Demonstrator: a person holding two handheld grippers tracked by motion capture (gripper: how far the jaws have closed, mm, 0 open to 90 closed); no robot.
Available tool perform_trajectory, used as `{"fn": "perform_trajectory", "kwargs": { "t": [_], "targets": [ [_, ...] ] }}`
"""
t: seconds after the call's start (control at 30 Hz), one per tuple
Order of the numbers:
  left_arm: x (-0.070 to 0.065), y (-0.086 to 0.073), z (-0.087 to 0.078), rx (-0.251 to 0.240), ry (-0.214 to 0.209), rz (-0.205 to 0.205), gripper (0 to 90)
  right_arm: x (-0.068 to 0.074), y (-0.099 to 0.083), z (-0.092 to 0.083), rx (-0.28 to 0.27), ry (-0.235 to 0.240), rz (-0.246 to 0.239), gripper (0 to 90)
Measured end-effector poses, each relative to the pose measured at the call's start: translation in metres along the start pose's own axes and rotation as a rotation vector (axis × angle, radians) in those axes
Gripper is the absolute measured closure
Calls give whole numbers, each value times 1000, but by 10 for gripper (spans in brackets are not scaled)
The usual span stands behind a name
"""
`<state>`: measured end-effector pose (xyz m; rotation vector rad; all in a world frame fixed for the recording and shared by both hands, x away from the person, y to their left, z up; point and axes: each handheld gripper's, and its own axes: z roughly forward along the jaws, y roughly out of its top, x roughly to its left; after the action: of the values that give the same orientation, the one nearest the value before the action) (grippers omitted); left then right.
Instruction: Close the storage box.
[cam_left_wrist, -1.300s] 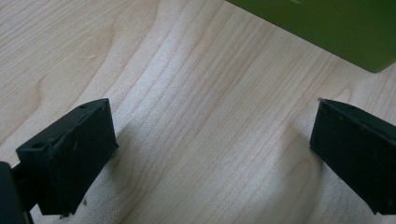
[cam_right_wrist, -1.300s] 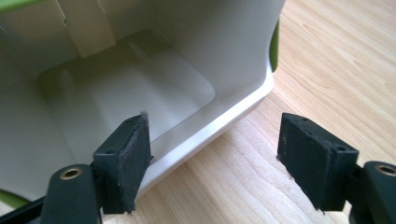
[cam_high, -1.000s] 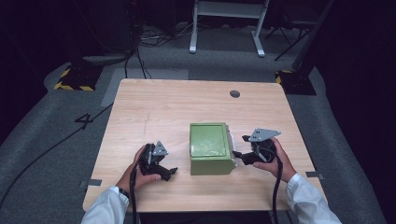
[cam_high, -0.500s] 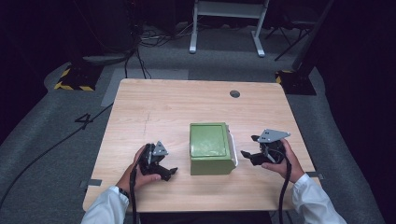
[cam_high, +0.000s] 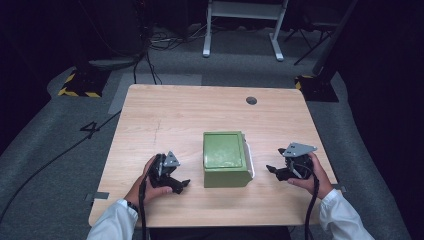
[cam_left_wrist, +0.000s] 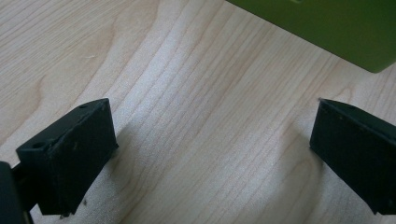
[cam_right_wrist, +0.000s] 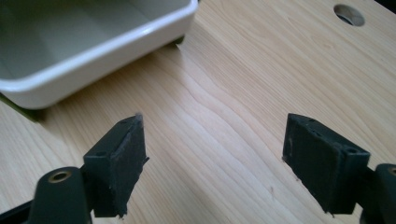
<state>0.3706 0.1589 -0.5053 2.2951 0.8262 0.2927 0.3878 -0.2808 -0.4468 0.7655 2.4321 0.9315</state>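
Right gripper farther from half-cropped green box, jaws just opening, empty

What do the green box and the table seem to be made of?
The green box looks like plastic: even olive colour, smooth with a dull sheen and rounded edges. Its open side, seen in the right gripper view, has a glossy white rim, perhaps plastic or enamel; the look leaves that open. The table looks like pale wood or a wood-look laminate, with fine straight grain lines and a matt, flat surface.
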Motion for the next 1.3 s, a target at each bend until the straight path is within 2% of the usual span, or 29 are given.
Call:
{"fn": "perform_trajectory", "kwargs": {
  "t": [0.27, 0.63, 0.7, 0.83, 0.9, 0.93, 0.97, 1.17, 1.3],
  "targets": [
    [0, 0, 0, 0, 0, -1, 6, -9, -21, -8, 24, -39, 26, 211],
    [0, 0, 0, 0, -2, 1, 5, -19, -50, -16, 56, -94, 95, 180],
    [0, 0, 0, 0, -2, 1, 5, -23, -61, -20, 47, -113, 139, 178],
    [0, 0, 0, -2, -2, 0, 5, -29, -72, -27, 39, -124, 180, 175],
    [0, 0, 0, 0, -2, 1, 5, -32, -80, -31, 38, -134, 217, 176],
    [0, 0, 0, -2, -2, 0, 5, -37, -88, -36, 24, -130, 260, 178],
    [0, 0, 0, 0, -2, 0, 5, -39, -92, -38, 21, -130, 278, 180],
    [0, 0, 0, 0, -2, 1, 5, -46, -110, -42, 21, -149, 333, 185],
    [0, 0, 0, 0, -2, 1, 5, -50, -130, -43, 17, -157, 382, 188]
  ]
}}
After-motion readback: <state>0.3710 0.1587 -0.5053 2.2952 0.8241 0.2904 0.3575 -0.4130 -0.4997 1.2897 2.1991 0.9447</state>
